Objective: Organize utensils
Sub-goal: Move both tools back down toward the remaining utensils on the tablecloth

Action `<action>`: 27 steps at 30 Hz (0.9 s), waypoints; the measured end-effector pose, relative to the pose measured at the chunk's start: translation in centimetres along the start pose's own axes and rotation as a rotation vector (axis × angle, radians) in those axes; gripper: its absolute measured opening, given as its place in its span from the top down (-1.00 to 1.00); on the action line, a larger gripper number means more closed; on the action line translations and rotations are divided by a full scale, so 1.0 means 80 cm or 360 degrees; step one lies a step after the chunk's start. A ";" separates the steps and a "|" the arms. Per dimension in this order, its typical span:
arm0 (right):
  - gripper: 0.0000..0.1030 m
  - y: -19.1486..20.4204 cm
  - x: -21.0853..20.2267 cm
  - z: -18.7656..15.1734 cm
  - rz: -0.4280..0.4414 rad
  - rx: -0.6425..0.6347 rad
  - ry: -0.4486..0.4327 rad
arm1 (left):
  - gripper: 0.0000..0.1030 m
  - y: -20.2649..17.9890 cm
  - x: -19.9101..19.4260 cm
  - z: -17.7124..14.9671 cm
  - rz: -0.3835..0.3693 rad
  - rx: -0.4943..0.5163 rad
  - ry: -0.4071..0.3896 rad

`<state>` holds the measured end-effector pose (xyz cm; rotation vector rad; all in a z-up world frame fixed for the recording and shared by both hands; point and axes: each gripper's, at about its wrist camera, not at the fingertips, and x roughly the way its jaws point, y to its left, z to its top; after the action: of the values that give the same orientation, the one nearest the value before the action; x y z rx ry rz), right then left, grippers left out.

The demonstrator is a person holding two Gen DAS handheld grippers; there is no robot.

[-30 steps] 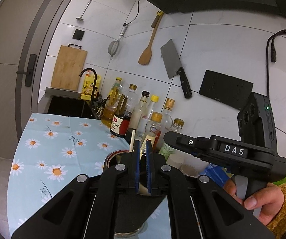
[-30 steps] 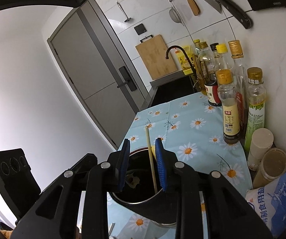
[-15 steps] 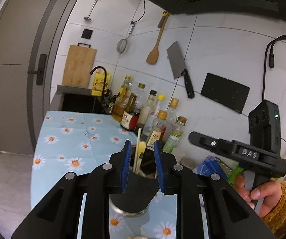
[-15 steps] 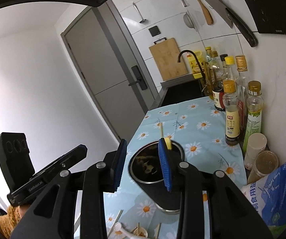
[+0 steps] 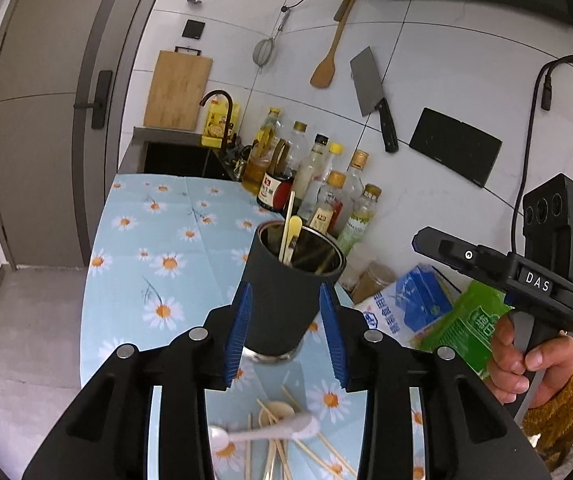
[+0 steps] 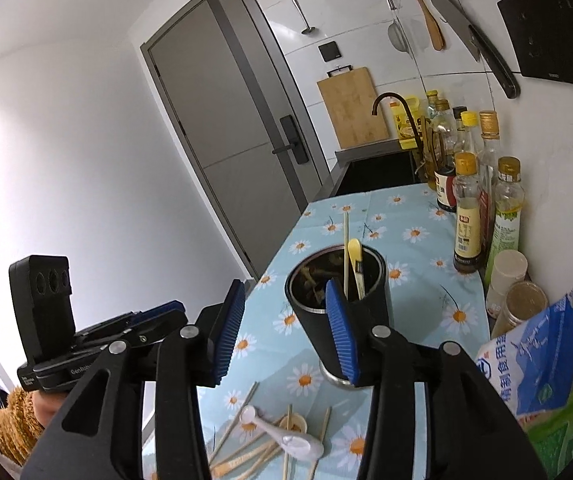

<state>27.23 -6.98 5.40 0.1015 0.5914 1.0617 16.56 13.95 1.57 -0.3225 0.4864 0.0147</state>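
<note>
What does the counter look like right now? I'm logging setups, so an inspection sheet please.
Surface: daisy-print cloth on the counter.
Job's things: black utensil holder upright, a chopstick and a yellow utensil inside; loose chopsticks and white spoon in front.
Clutter: bottles, jars, blue bag.
Grippers: left gripper and right gripper open, jaws just widened, holding nothing.
Cables: black cable on the wall.
Surroundings: cleaver, wooden spatula, cutting board, door.
</note>
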 end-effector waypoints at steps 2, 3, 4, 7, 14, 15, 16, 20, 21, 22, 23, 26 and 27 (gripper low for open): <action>0.15 0.001 -0.005 -0.007 -0.0006 0.0005 0.0018 | 0.34 -0.002 -0.004 -0.006 -0.0010 -0.0001 0.0035; 0.14 0.002 -0.007 -0.012 -0.0009 0.0004 0.0031 | 0.34 -0.003 -0.005 -0.009 -0.0002 0.0002 0.0048; 0.13 0.003 -0.008 -0.015 -0.0017 0.0001 0.0042 | 0.34 -0.003 -0.007 -0.013 -0.0001 0.0000 0.0065; 0.12 0.003 -0.009 -0.028 -0.0029 -0.0002 0.0080 | 0.34 0.004 -0.010 -0.024 0.0014 -0.0048 0.0118; 0.12 -0.002 0.000 -0.062 -0.0047 0.0027 0.0202 | 0.34 0.025 -0.011 -0.058 0.0035 -0.0162 0.0250; 0.12 -0.003 0.001 -0.068 -0.0050 0.0032 0.0221 | 0.34 0.027 -0.011 -0.064 0.0030 -0.0174 0.0272; 0.12 -0.003 0.003 -0.070 -0.0050 0.0036 0.0234 | 0.34 0.030 -0.011 -0.070 0.0040 -0.0186 0.0297; 0.12 -0.004 0.009 -0.087 -0.0054 0.0059 0.0299 | 0.34 0.040 -0.008 -0.092 0.0062 -0.0241 0.0384; 0.12 -0.003 0.011 -0.091 -0.0061 0.0057 0.0315 | 0.34 0.041 -0.008 -0.095 0.0068 -0.0248 0.0397; 0.12 -0.003 0.013 -0.093 -0.0064 0.0056 0.0328 | 0.34 0.044 -0.007 -0.100 0.0077 -0.0262 0.0422; 0.12 -0.003 0.015 -0.097 -0.0065 0.0053 0.0343 | 0.34 0.046 -0.006 -0.105 0.0110 -0.0267 0.0442; 0.12 0.000 0.022 -0.106 -0.0078 0.0024 0.0387 | 0.34 0.051 -0.003 -0.115 0.0196 -0.0258 0.0491; 0.09 0.001 0.024 -0.108 -0.0078 0.0014 0.0398 | 0.34 0.053 -0.001 -0.119 0.0211 -0.0264 0.0518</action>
<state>23.49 -7.07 -2.65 -0.0391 0.8201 1.0316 11.77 15.08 -7.62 -0.4582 0.8314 0.1335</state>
